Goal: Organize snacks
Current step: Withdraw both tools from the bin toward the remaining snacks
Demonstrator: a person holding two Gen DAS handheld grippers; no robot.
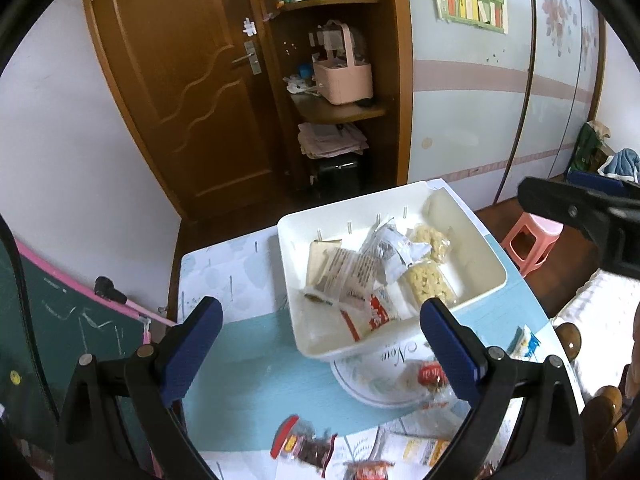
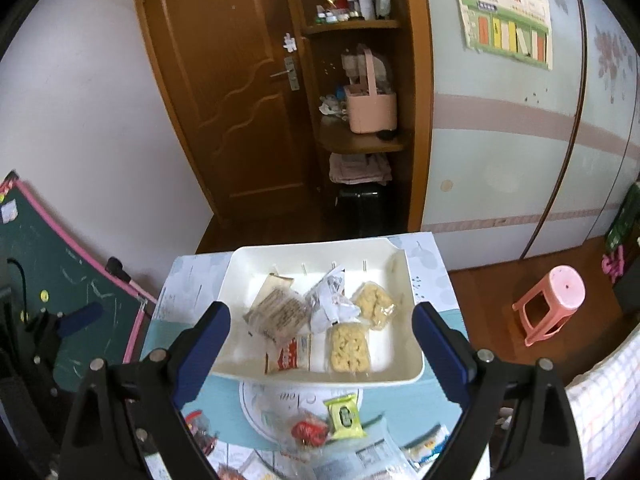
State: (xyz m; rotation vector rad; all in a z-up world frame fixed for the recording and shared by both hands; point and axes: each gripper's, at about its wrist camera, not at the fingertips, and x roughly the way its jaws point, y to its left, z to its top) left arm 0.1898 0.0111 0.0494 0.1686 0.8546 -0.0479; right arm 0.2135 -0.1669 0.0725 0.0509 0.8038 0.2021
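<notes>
Sorting is partly done, by the look of it. The white bin point(image 2: 400, 376) at the far end of the table point(image 2: 444, 276) already holds several packets: two clear packs of yellow puffed snacks point(image 2: 350, 346), a crumpled white wrapper point(image 2: 330, 304), a brown-labelled pack point(image 2: 276, 314) and a red-and-white sachet point(image 2: 290, 356). Left to do — a round plate point(image 2: 256, 404) just nearer than the bin, partly tucked under its near edge, carries a green packet point(image 2: 344, 416) and a red one point(image 2: 310, 432), and more wrapped snacks point(image 1: 308, 446) lie loose on the near table, blurred at the bottom of both views. Both tools hang above the near end of the table, angled steeply down toward the bin. The left gripper point(image 1: 320, 344) has its blue pads spread wide with nothing between them; the right gripper point(image 2: 320, 350) likewise stands wide apart and empty. In the left view the right tool's black body shows at the right edge; in the right view the left tool sits low at the left edge.
</notes>
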